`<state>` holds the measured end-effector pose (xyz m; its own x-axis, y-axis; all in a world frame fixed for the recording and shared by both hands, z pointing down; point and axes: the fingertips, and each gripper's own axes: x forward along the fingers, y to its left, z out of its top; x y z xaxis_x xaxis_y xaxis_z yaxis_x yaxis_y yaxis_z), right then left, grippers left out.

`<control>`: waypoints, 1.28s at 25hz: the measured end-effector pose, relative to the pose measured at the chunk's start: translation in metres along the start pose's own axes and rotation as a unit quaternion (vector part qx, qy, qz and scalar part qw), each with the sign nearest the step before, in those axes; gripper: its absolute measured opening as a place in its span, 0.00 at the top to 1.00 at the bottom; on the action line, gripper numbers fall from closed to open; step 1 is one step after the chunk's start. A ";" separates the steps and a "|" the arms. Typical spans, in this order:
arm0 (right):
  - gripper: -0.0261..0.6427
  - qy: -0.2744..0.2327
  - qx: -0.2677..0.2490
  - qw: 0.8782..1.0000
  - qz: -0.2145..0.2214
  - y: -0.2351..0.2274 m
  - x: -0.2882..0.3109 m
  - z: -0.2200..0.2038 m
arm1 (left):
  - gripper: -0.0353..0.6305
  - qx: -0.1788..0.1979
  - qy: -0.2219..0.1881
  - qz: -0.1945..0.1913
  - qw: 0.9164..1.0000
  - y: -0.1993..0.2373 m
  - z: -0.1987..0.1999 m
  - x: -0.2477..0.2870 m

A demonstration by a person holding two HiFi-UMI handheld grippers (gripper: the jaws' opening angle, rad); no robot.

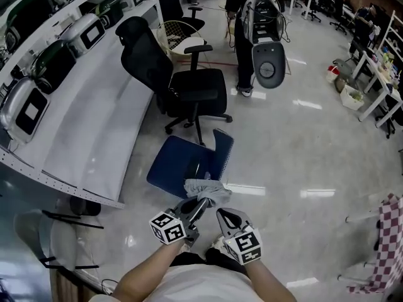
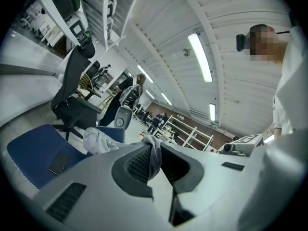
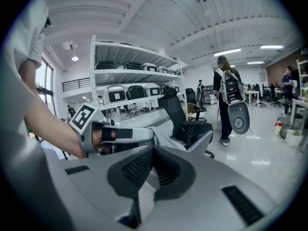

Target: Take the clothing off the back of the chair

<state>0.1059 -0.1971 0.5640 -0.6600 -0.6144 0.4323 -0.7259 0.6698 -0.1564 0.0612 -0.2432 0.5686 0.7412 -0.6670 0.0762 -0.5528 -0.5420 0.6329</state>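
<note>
A grey piece of clothing [image 1: 208,189] hangs bunched just off the near end of the blue chair's backrest [image 1: 223,151]. My left gripper [image 1: 200,207] is shut on it. In the left gripper view, a fold of the cloth [image 2: 98,141] runs between the pads of my left gripper [image 2: 156,147], with the blue seat [image 2: 33,150] beyond. My right gripper [image 1: 228,218] sits just right of the left one and is shut with nothing in it. The right gripper view shows my right gripper [image 3: 153,150], and in front of it the left gripper [image 3: 147,136] holding the grey cloth [image 3: 169,141].
A dark flat object [image 2: 60,162] lies on the blue seat. A black office chair [image 1: 182,80] stands behind it beside a long white desk [image 1: 94,118]. A person with a grey pack [image 1: 264,30] stands further back. A checked cloth [image 1: 390,244] hangs at the far right.
</note>
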 end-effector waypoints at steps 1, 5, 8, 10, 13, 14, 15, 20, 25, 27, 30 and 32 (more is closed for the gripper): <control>0.94 0.000 0.000 1.000 -0.002 0.002 -0.001 -0.001 | 0.90 0.000 -0.003 -0.004 1.000 -0.003 0.001 -0.002; 0.94 -0.002 -0.004 1.000 -0.012 0.015 -0.003 -0.001 | 0.90 0.002 -0.016 -0.024 1.000 -0.014 0.007 -0.020; 0.94 -0.002 -0.004 1.000 -0.026 0.030 -0.010 -0.002 | 0.90 0.003 -0.019 -0.036 0.999 -0.024 0.007 -0.039; 0.94 -0.001 -0.007 0.999 -0.034 0.044 -0.012 -0.003 | 0.90 0.002 -0.020 -0.044 0.999 -0.027 0.007 -0.053; 0.94 0.004 -0.010 0.999 -0.041 0.072 -0.011 -0.008 | 0.90 0.000 -0.018 -0.052 0.998 -0.026 0.003 -0.079; 0.94 0.005 -0.011 0.999 -0.045 0.081 -0.012 -0.009 | 0.90 0.000 -0.016 -0.054 0.998 -0.026 0.001 -0.087; 0.94 0.005 -0.011 0.999 -0.049 0.089 -0.012 -0.010 | 0.90 0.001 -0.014 -0.056 0.998 -0.027 -0.001 -0.094; 0.94 0.011 -0.009 0.998 -0.066 0.128 -0.017 -0.019 | 0.90 0.009 -0.009 -0.078 0.997 -0.039 -0.006 -0.131; 0.94 0.023 -0.009 0.997 -0.073 0.161 -0.024 -0.033 | 0.90 0.009 -0.007 -0.096 0.995 -0.048 -0.014 -0.158; 0.94 0.027 -0.011 0.997 -0.073 0.168 -0.027 -0.036 | 0.90 0.007 -0.007 -0.096 0.995 -0.049 -0.017 -0.164; 0.94 0.030 -0.015 0.997 -0.070 0.173 -0.032 -0.037 | 0.90 0.005 -0.009 -0.093 0.996 -0.054 -0.022 -0.173; 0.94 0.028 -0.020 0.997 -0.066 0.174 -0.036 -0.036 | 0.90 0.002 -0.013 -0.088 0.996 -0.059 -0.025 -0.177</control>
<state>0.0104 -0.0434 0.5527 -0.5468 -0.6746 0.4959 -0.7967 0.6014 -0.0604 -0.0277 -0.0808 0.5370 0.8169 -0.5741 -0.0558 -0.4165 -0.6541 0.6315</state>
